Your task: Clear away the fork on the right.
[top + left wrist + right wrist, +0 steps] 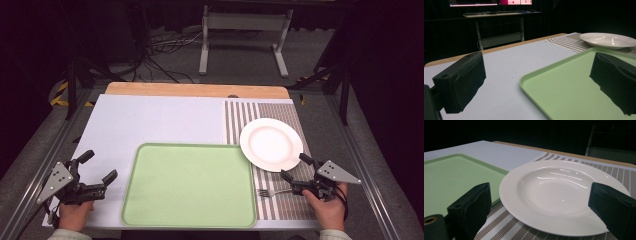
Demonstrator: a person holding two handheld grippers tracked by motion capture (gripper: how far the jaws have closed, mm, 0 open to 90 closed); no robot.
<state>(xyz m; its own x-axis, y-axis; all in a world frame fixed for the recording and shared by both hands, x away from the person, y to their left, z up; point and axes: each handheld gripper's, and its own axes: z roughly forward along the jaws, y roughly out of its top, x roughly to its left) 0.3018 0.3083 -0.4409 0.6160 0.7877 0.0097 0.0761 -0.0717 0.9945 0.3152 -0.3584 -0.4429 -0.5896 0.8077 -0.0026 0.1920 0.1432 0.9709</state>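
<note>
A white empty plate point(271, 144) sits on a striped placemat point(285, 112) at the right. Its left rim slightly overlaps the corner of a large green tray point(189, 185), which is empty. A metal fork point(270, 192) lies on the placemat below the plate. My right gripper point(296, 167) is open just short of the plate's near rim and above the fork's handle. In the right gripper view the plate point(556, 192) sits between and beyond the open right gripper point(541, 212). My left gripper point(98, 166) is open over the white mat, left of the tray point(574, 87).
The white mat point(150, 120) covers the left and middle of the table, with a wooden edge point(195, 90) at the back. Metal rails run along both table sides. A white stand point(245, 35) and cables are on the floor beyond.
</note>
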